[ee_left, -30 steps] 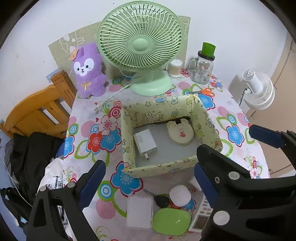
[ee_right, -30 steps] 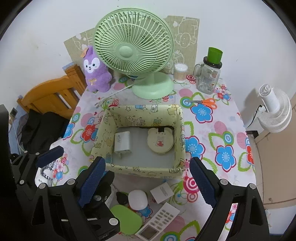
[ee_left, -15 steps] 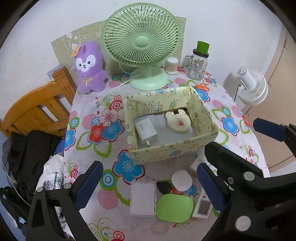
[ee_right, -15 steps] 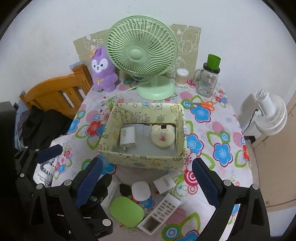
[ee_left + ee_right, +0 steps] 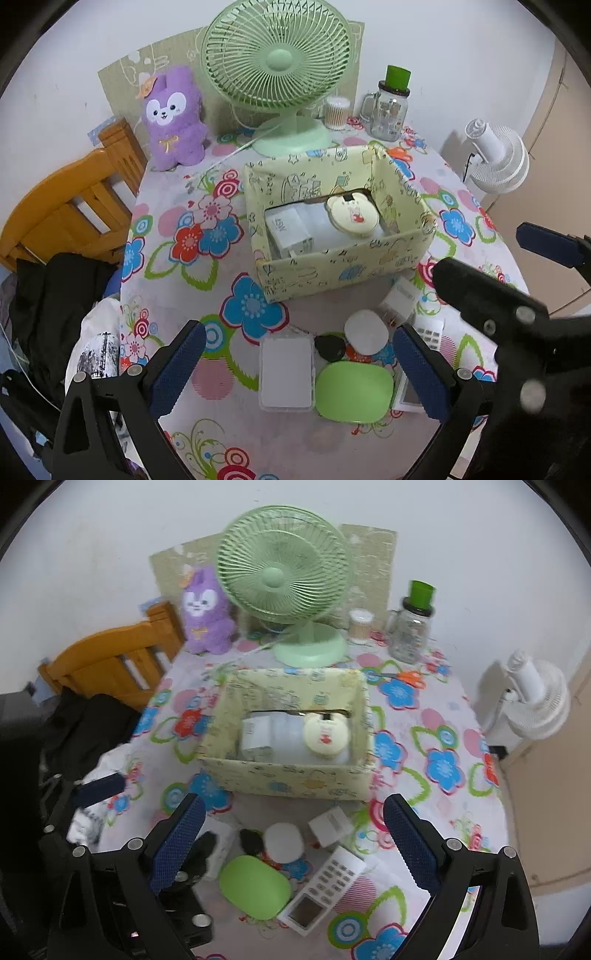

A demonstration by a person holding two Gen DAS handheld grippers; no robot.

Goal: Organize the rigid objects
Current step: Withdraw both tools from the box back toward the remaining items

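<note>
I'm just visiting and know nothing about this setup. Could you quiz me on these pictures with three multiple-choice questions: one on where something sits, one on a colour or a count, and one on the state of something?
1. Where does the round bear-faced case lie?
A. inside the patterned box
B. beside the purple plush
C. under the green fan

2. How many things lie inside that box?
A. none
B. two
C. five

3. How do the jaws of the left tool stand?
A. clamped on the green oval case
B. shut on nothing
C. wide open with nothing gripped

Answers:
1. A, it rests on the box floor next to the white charger.
2. B, only the charger and the bear-faced case show there.
3. C, its blue pads stand far apart above the white rectangular box and the green oval case, pressing on neither.
</note>
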